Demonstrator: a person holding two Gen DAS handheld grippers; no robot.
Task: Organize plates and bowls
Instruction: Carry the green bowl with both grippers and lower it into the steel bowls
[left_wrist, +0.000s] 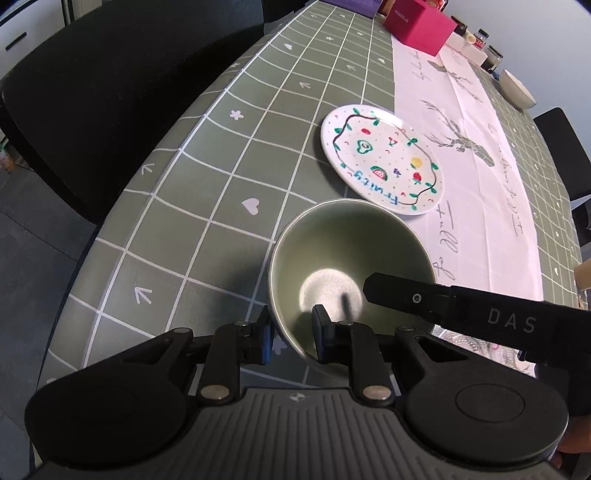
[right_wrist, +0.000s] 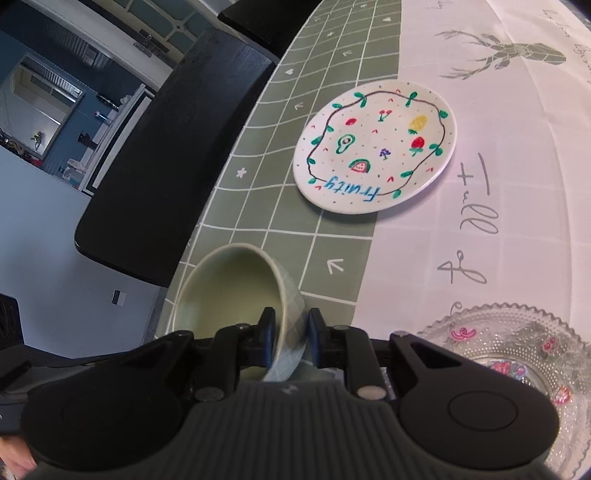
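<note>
A pale green bowl (left_wrist: 351, 251) sits tilted near the table's left edge, held from two sides. My left gripper (left_wrist: 293, 338) is shut on its near rim, with one pad outside the wall and one inside. My right gripper (right_wrist: 291, 332) is shut on the rim of the same bowl (right_wrist: 229, 280), clamping the patterned wall between its pads. One black finger (left_wrist: 399, 295) of the right gripper shows in the left wrist view, reaching over the bowl's right side. A white plate painted with fruit (left_wrist: 380, 158) (right_wrist: 376, 147) lies flat just beyond the bowl.
A clear glass plate with floral decoration (right_wrist: 517, 350) lies at the near right on the white runner. A white bowl (left_wrist: 517, 88), a pink box (left_wrist: 421, 26) and small jars stand at the far end. A black chair (right_wrist: 166, 166) stands beside the table's left edge.
</note>
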